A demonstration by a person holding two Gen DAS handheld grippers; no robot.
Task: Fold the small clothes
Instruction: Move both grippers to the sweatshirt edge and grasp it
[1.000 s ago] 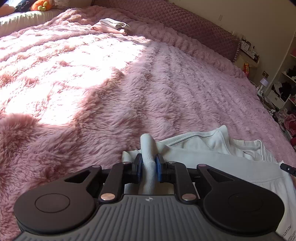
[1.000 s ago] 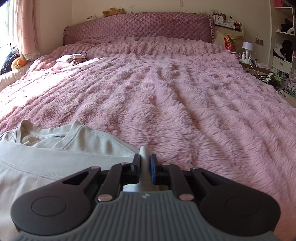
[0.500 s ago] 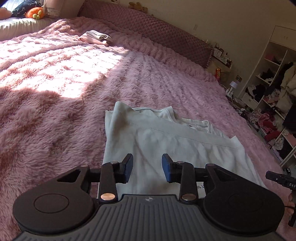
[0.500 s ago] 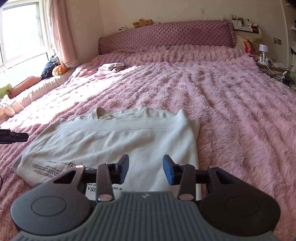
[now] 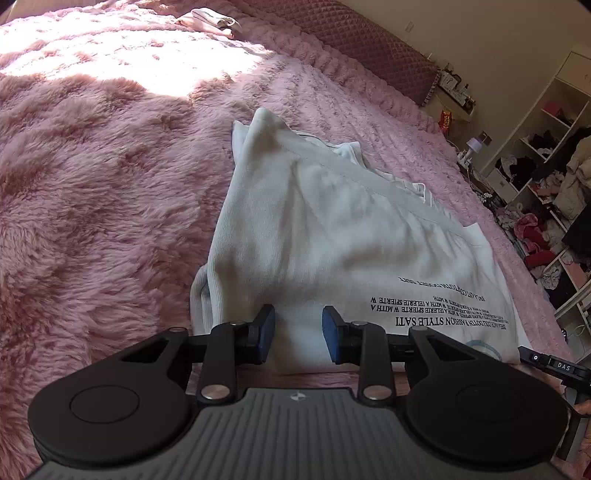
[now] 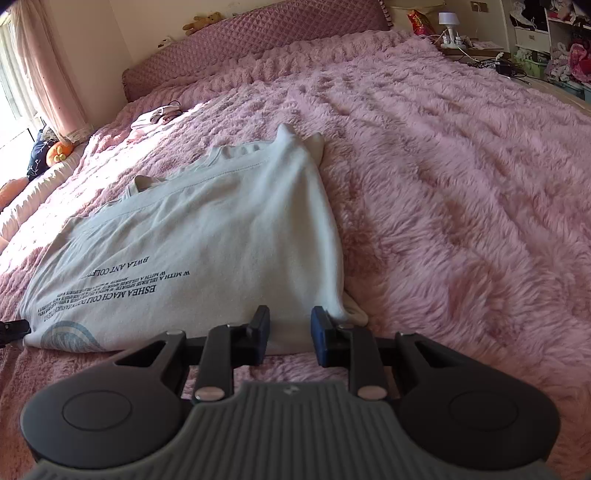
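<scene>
A white T-shirt [image 5: 351,229] with black print lies folded on the fluffy pink bed cover [image 5: 92,206], neckline at the far end. In the left wrist view my left gripper [image 5: 298,332] sits at the shirt's near left edge. Its jaws are closing, with the fabric edge between the blue pads but not pinched. In the right wrist view the same shirt [image 6: 221,229] shows, with my right gripper [image 6: 290,332] at its near right corner. Those jaws are closing too, with cloth in the gap and no grip visible.
A small pile of folded clothes [image 5: 207,18] [image 6: 155,116] lies far up the bed near the quilted headboard [image 6: 258,40]. Open shelves full of clothes [image 5: 546,184] stand to the right. A nightstand with a lamp [image 6: 448,29] is beyond the bed.
A second ago both grippers were shut on the shirt's far corners. They let go, drew back to the near hem, and their jaws now stand narrower than half a second ago.
</scene>
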